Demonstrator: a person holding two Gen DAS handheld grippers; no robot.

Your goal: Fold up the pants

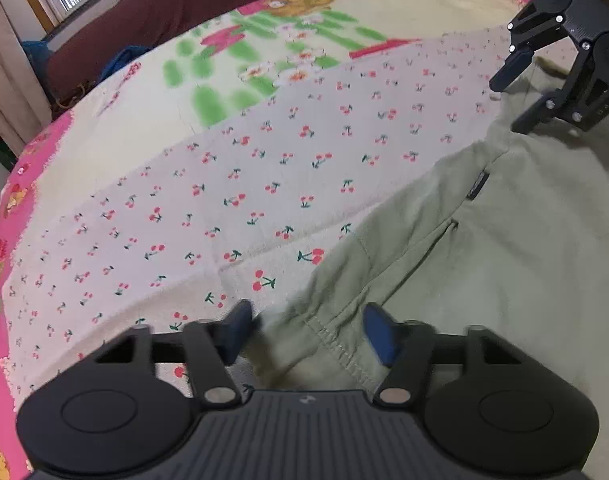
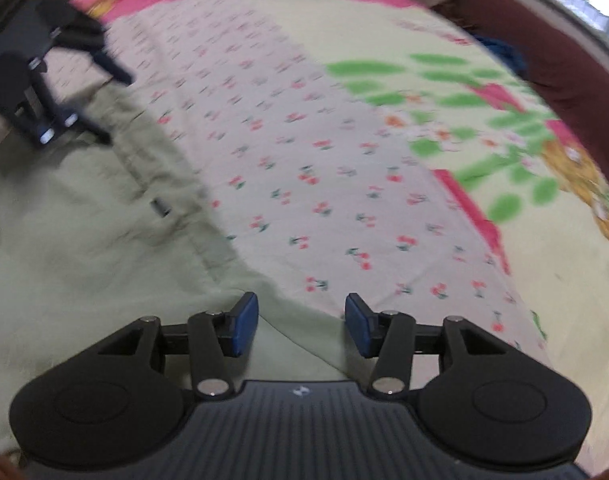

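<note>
Left wrist view: your left gripper (image 1: 308, 330) spread, straddling stitched edge of green pants (image 1: 484, 264), pads not pressing. Right gripper (image 2: 302, 326) also spread, at opposite end of same edge. Pants lie on cherry-print sheet (image 1: 224, 184), edge running between both grippers.

No word or number can be read. The small dark tag (image 1: 478, 186) on the pale green pants (image 1: 484, 260) is too blurred to make out, and each gripper body bears only a small pale emblem (image 1: 304, 400), no letters.
</note>
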